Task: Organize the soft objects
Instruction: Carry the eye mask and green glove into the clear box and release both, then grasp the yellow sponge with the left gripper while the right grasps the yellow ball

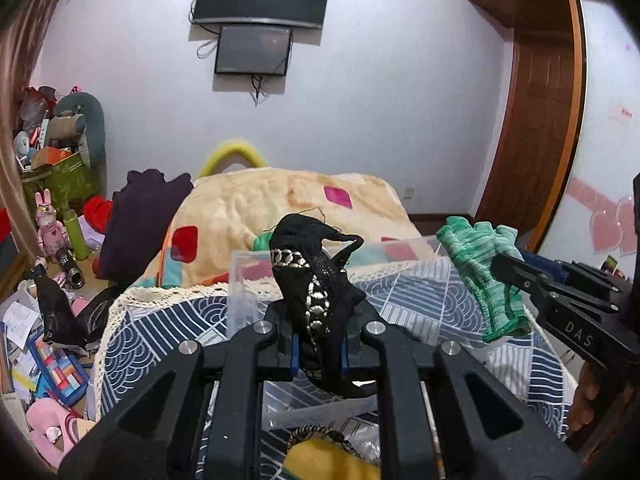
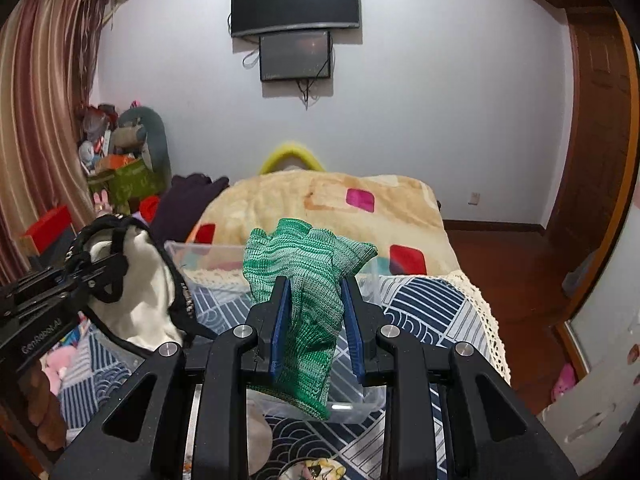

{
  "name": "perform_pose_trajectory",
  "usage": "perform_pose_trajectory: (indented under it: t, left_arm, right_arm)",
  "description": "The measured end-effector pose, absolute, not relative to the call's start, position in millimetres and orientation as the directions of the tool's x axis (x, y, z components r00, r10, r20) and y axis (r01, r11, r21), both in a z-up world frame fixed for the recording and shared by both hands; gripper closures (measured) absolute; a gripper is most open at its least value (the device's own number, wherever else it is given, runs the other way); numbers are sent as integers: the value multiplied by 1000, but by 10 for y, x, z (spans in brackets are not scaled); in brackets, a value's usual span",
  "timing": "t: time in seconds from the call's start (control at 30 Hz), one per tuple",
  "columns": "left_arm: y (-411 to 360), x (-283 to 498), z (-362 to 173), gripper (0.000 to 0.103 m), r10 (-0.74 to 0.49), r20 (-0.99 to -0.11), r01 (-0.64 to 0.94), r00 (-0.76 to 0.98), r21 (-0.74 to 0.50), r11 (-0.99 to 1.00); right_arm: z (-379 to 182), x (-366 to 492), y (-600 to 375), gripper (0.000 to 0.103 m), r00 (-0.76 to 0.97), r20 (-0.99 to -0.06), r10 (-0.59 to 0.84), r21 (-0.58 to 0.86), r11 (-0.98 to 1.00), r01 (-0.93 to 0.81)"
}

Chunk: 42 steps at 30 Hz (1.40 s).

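Observation:
My left gripper (image 1: 318,354) is shut on a black glove with a silver chain trim (image 1: 316,276) and holds it upright above a clear plastic bin (image 1: 248,280) on the bed. My right gripper (image 2: 316,328) is shut on a green knitted glove (image 2: 304,280), held above the same clear bin (image 2: 360,404). The green glove (image 1: 480,272) and right gripper (image 1: 516,272) show at the right in the left wrist view. The left gripper (image 2: 100,276) with the black glove (image 2: 96,232) shows at the left in the right wrist view.
The bed has a blue patterned cover (image 2: 432,304) and a beige blanket (image 2: 328,200). A dark purple garment (image 1: 140,220) lies at the bed's left. Clutter and toys (image 1: 48,320) fill the floor on the left. A wooden door (image 2: 592,120) is on the right.

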State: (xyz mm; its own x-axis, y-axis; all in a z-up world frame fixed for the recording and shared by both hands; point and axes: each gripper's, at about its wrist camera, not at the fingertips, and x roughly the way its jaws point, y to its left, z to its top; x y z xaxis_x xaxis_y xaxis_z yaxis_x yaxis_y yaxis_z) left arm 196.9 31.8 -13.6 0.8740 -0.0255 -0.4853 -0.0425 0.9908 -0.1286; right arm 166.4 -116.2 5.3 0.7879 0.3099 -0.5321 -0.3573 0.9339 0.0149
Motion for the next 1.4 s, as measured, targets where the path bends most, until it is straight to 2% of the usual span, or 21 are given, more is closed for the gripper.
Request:
perform_pose_trajectory:
  t: [0.27,0.43,0.53,0.6,0.67,0.8,0.87,0.97,1.07,1.2,1.4]
  left_arm:
    - [232,2299,-412,90,-12,-591,-53,807,-94,994]
    - [136,2351,-498,90,-12,-621,-24,784,-50,998]
    - [107,2369,-526,76,-39,-641,0,767,-60,998]
    - [124,2360,-521,56,-49,-647,-1,761,-76,997]
    - [142,2351,-507,47,-52,-641,-8,766,-90,996]
    - [176,2249,-415,40,-42,-621,-18,783,-89,996]
    - [170,2166,-354,34,-27,-605,-21,796,-72,997]
    - [147,1996,-231,32,-7,-569,-18,822,-38,999]
    - [152,1822,-114,23,-4,-532,-2,847,-12,1000]
    - [189,1604,-20,16,-8,-500,1,866,-13,1000]
    - [262,1386,-103,14,-9,-524,-9,852,-32,999]
  right_arm:
    - [-166,1796,-1061,79,741,-609,282,-26,927,-373]
    - [-195,1808,-1044,79,726,-628,280,-40,920,-390]
    - [-174,1809,-1076,76,713,-637,292,-21,918,-395]
    - [-165,1795,-1091,72,707,-641,298,-14,917,-400]
    - [-147,1769,-1107,64,715,-634,294,-21,918,-396]
    - [-74,1676,-1144,52,740,-603,298,-30,918,-394]
    - [-19,1621,-1172,49,752,-586,302,-34,918,-395]
    - [60,1530,-1173,41,771,-560,302,-48,918,-395]
    - [130,1414,-1199,36,792,-530,303,-65,917,-394]
    - [192,1250,-1262,33,807,-500,313,-71,915,-398]
    - [166,1058,-1369,33,807,-487,334,-28,918,-397]
